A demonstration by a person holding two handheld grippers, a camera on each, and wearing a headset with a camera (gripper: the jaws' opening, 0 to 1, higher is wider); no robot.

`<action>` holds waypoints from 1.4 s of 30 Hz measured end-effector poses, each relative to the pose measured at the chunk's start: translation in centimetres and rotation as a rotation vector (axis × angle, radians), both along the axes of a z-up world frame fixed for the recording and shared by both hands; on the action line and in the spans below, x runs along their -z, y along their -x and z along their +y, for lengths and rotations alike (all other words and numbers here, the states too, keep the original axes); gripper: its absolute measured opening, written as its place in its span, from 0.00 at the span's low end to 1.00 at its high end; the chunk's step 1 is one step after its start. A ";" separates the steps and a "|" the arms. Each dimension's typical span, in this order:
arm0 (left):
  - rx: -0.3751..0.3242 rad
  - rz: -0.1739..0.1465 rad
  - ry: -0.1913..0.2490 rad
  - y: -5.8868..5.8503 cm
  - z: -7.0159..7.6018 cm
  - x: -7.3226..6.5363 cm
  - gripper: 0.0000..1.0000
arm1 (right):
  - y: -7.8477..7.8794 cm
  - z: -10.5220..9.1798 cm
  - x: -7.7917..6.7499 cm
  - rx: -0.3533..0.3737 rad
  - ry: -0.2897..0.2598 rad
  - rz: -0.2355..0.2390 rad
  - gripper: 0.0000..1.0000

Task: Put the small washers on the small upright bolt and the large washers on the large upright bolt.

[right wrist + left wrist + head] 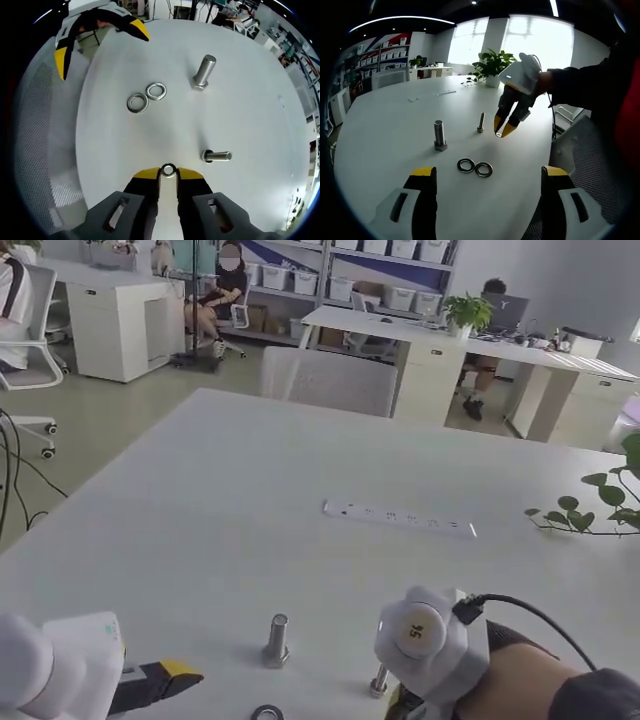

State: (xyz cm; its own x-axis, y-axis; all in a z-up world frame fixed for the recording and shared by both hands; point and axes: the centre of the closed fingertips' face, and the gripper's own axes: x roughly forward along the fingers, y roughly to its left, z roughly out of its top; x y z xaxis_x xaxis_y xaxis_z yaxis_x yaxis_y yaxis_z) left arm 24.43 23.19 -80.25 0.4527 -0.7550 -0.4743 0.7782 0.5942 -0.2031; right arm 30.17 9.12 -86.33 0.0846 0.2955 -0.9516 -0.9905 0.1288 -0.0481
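The large bolt [439, 135] [276, 640] and the thin small bolt [481, 122] [379, 680] stand upright on the white table. Two large washers [466, 165] [483, 169] lie flat, touching, in front of them, and appear in the right gripper view as washers [156, 91] [136, 102]. My right gripper [169, 175] [505, 129] hovers above the table near the small bolt [216, 156], shut on a small washer [169, 170] [498, 134] held at its tips. My left gripper [487, 187] [100, 47] is wide open and holds nothing, on the near side of the large washers.
A white power strip [400, 517] lies mid-table. A plant [600, 505] reaches in at the right edge. A chair [330, 380] stands at the far side, with desks, shelves and seated people beyond it. The table's near edge [80, 150] is close to the washers.
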 end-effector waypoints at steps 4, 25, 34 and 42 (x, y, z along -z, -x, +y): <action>0.002 -0.002 0.000 0.1 -0.1 -0.1 0.86 | -0.2 -0.7 -0.1 0.020 -0.001 -0.001 0.14; 0.000 -0.002 0.002 0.1 0.0 -0.2 0.86 | -2.8 -2.3 -4.0 0.051 0.005 -0.070 0.13; -0.002 -0.005 0.003 0.0 -0.1 -0.3 0.86 | -3.8 -1.5 -5.7 0.028 0.003 -0.111 0.13; -0.005 -0.005 0.004 -0.1 0.0 -0.3 0.86 | -4.5 -0.6 -6.6 0.000 0.006 -0.132 0.13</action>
